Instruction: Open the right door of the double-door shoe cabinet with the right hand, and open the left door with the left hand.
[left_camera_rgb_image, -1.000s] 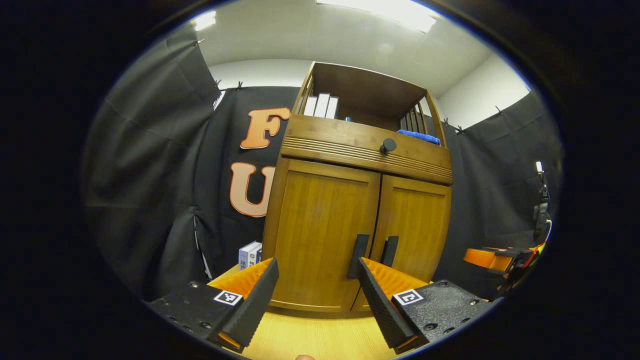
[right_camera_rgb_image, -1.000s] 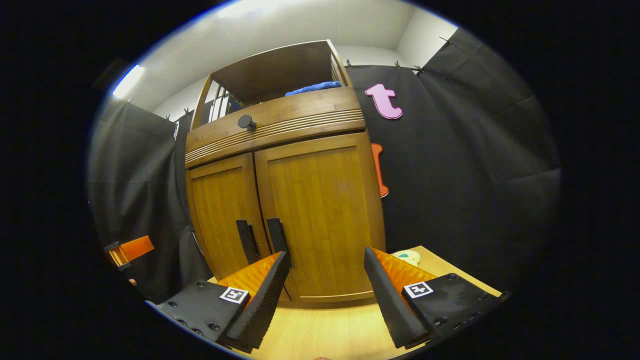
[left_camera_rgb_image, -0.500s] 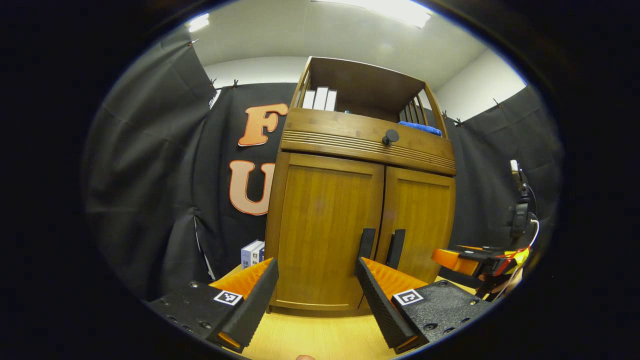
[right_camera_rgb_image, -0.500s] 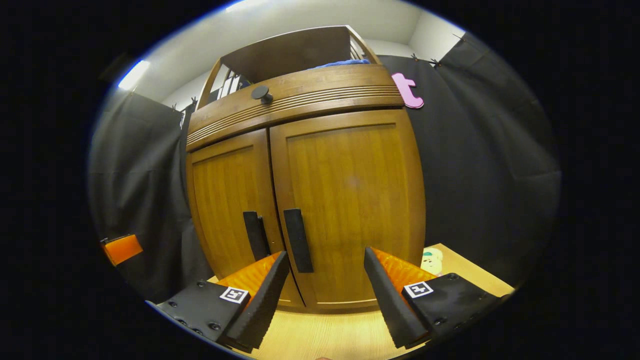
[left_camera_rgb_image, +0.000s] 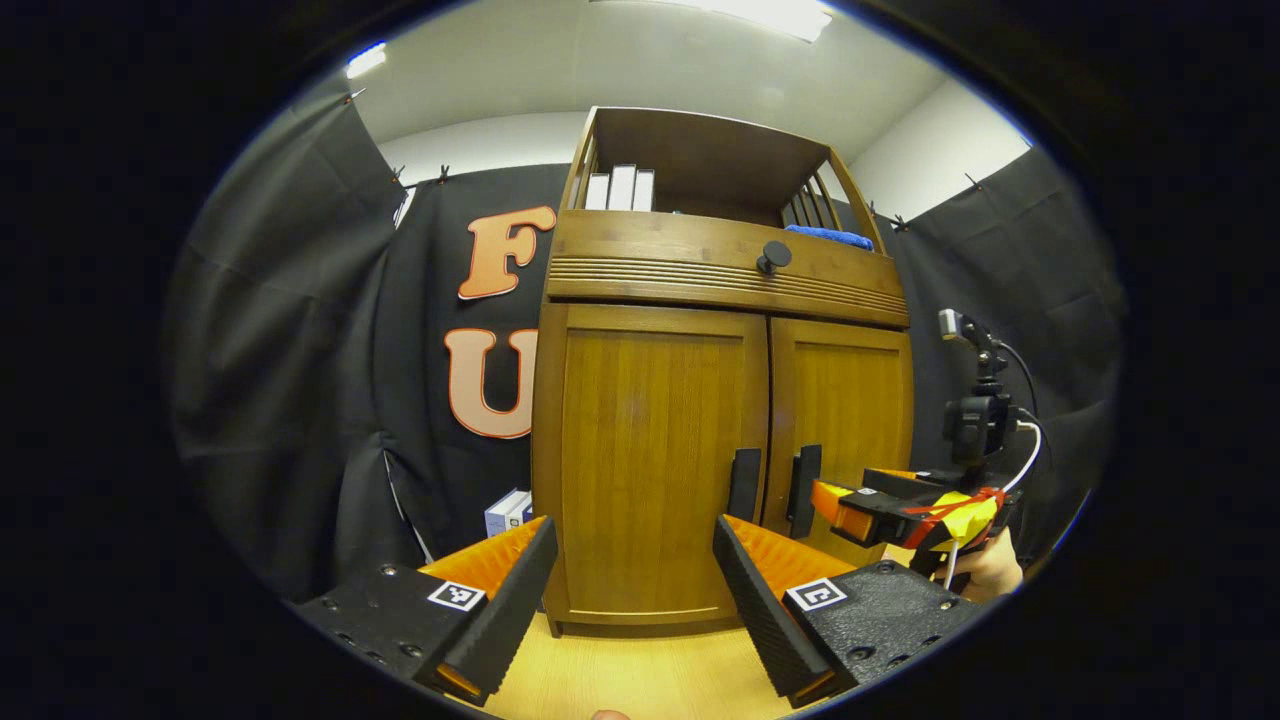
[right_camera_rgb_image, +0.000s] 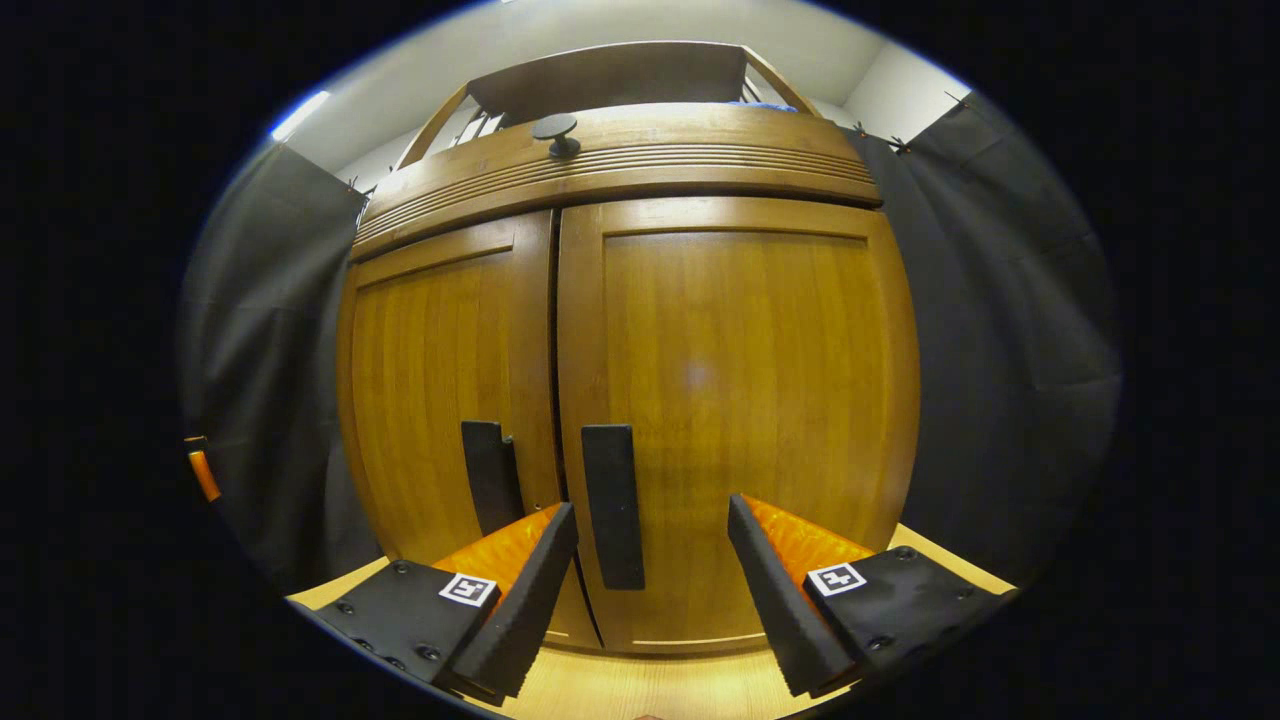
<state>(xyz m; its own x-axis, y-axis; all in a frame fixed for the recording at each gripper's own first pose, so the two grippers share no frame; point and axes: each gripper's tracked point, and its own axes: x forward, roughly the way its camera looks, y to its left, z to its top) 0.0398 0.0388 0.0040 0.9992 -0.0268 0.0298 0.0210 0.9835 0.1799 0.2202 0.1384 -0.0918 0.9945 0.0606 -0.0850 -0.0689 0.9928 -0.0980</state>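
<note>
Right door (right_camera_rgb_image: 740, 400) shut, straight ahead of the right gripper (right_camera_rgb_image: 650, 590), its handle (right_camera_rgb_image: 612, 505) just inside the left finger, untouched. Left door (left_camera_rgb_image: 650, 470) shut ahead of the left gripper (left_camera_rgb_image: 635, 600). Both spread wide, gripping nothing.

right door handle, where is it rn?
In the right gripper view, the right door handle stands upright on the right door's inner edge, beside the left door handle, between the open right claw's fingers but nearer the left one.

right door's handle (right_camera_rgb_image: 612, 505): its lower end was hidden behind the right gripper's left finger.
boxes (left_camera_rgb_image: 505, 512): partly hidden behind the cabinet.
hand (left_camera_rgb_image: 985, 568): cut off at the edge.
</note>
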